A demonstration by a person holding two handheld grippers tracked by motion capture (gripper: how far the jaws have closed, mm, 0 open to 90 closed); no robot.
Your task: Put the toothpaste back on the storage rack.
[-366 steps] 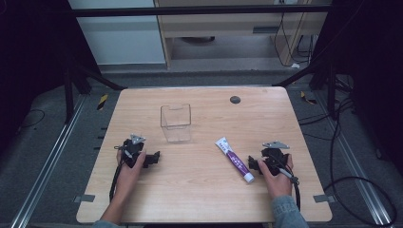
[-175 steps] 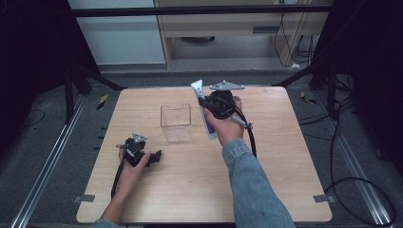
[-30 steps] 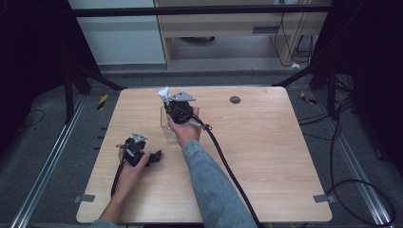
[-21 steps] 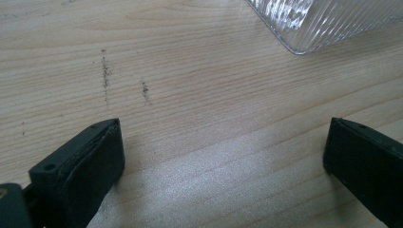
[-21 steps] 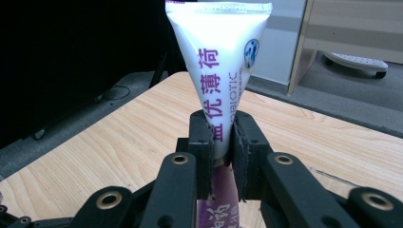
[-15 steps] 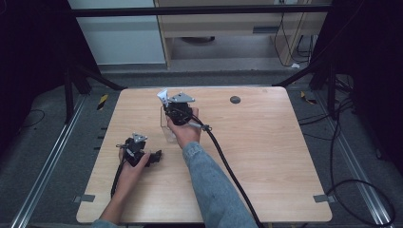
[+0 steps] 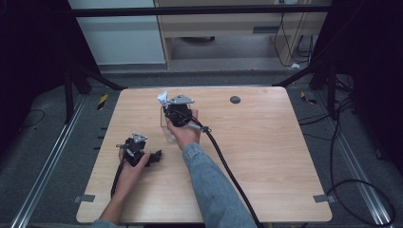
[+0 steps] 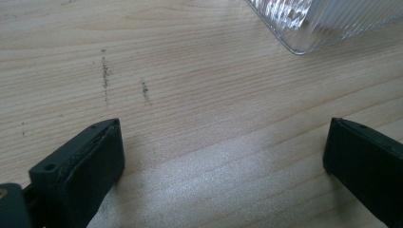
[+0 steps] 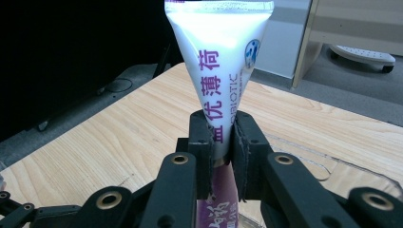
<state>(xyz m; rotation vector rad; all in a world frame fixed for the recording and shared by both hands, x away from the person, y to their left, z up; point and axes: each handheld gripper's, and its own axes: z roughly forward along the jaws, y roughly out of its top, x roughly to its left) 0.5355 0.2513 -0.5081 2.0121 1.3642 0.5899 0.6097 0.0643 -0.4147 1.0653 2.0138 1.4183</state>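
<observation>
We've carried the toothpaste tube [image 9: 219, 71] from the table's right side to over the clear plastic box [image 7: 167, 127]; right gripper [image 9: 221, 142] clamps it upright, crimped end up. Lowering in looks next. Left gripper [image 8: 223, 156] sits idle, jaws apart, near the box.

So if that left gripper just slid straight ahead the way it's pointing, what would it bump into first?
Probably the clear ribbed plastic box: past the open left gripper lies bare wooden table, then the box's corner, slightly right of centre, so it might only clip it.
</observation>
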